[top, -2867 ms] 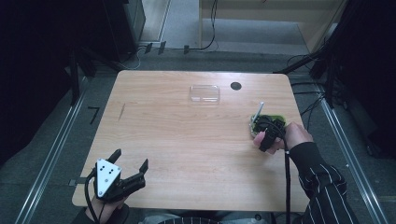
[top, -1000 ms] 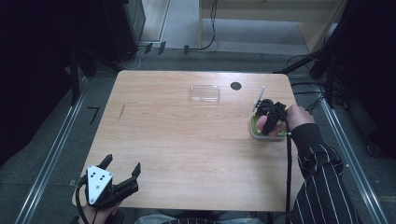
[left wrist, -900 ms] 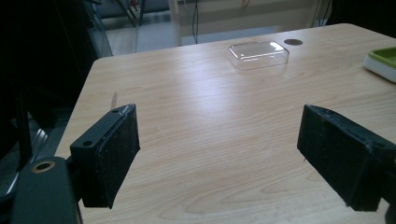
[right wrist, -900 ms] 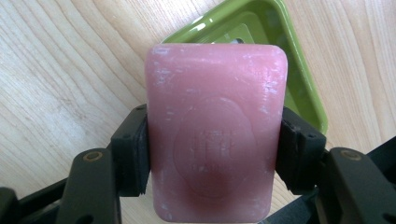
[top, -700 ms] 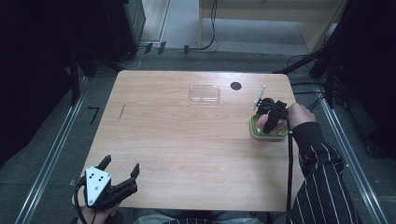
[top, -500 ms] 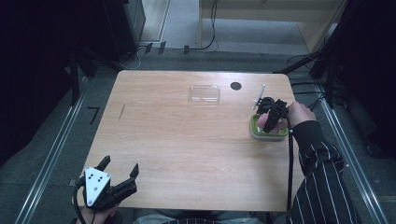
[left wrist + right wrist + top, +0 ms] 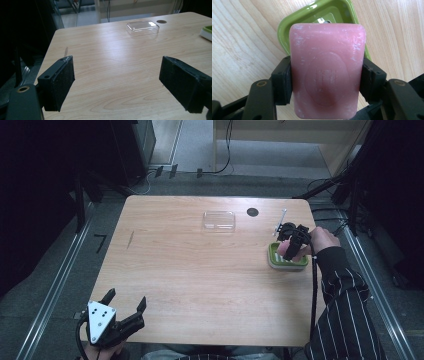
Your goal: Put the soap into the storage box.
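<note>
The left tongs (image 7: pixel 131 316) hang at the near left corner of the pale wooden counter (image 7: pixel 200 280), jaws spread wide with nothing between them. Ahead of these tongs and off to their right, well apart, a clear rectangular plastic lid (image 7: pixel 142 27) lies flat on the counter, with a small dark round hole (image 7: pixel 161 21) just beyond it. At the far right edge of the left gripper view, a corner of the green rectangular soap dish (image 7: pixel 207 32) shows.

The right tongs (image 7: pixel 325 82) are clamped on a pink rectangular bar of soap (image 7: pixel 325 75), one jaw pressed against each long side, so the bar's long axis runs along the jaws. The green dish (image 7: pixel 287 23) sits directly beneath and just ahead of the bar, its long axis seemingly tilted off the bar's. Whether the bar touches the dish cannot be told. The right hand (image 7: pixel 320 240) is plainly the nearer to the dish; any lowering likely turns on the bar lining up with it.
</note>
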A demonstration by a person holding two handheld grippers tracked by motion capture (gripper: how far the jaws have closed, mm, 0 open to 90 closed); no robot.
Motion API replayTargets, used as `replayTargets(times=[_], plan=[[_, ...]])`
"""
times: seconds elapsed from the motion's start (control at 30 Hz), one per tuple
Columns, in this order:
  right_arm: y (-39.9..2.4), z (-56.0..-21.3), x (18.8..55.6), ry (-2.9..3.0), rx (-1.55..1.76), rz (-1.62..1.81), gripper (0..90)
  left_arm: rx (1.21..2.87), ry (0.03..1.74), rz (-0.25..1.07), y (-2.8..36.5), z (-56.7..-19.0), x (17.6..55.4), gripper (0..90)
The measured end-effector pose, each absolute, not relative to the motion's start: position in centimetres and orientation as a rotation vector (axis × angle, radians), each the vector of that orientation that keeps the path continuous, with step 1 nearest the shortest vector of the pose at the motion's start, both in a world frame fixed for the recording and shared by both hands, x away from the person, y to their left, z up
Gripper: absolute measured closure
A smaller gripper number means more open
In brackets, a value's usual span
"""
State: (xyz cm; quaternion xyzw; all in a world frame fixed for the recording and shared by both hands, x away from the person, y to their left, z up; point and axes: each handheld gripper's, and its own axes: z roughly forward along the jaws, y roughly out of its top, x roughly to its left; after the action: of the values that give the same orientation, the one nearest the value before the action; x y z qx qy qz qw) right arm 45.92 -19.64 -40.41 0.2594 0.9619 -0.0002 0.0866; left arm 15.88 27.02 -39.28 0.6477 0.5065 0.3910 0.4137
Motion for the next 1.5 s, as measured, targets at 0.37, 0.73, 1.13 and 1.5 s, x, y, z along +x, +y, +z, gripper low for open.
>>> replayTargets(times=[0.37, 0.73, 1.13, 1.5], plan=[[-19.6, -41.0, 46.6, 2.886, 0.712, -0.007, 38.8, 1.619, 1.290, 0.993, 27.3, -39.3, 15.5, 13.4], [-19.9, -41.8, 47.2, 2.897, 0.669, -0.030, 38.8, 1.614, 1.297, 0.998, 27.5, -39.3, 15.2, 13.3], [-19.7, -42.2, 47.4, 2.915, 0.578, -0.030, 38.8, 1.614, 1.302, 1.001, 27.6, -39.3, 15.1, 13.4], [-19.9, -42.6, 47.7, 2.924, 0.571, -0.036, 38.8, 1.613, 1.304, 1.003, 27.6, -39.3, 15.1, 13.4]])
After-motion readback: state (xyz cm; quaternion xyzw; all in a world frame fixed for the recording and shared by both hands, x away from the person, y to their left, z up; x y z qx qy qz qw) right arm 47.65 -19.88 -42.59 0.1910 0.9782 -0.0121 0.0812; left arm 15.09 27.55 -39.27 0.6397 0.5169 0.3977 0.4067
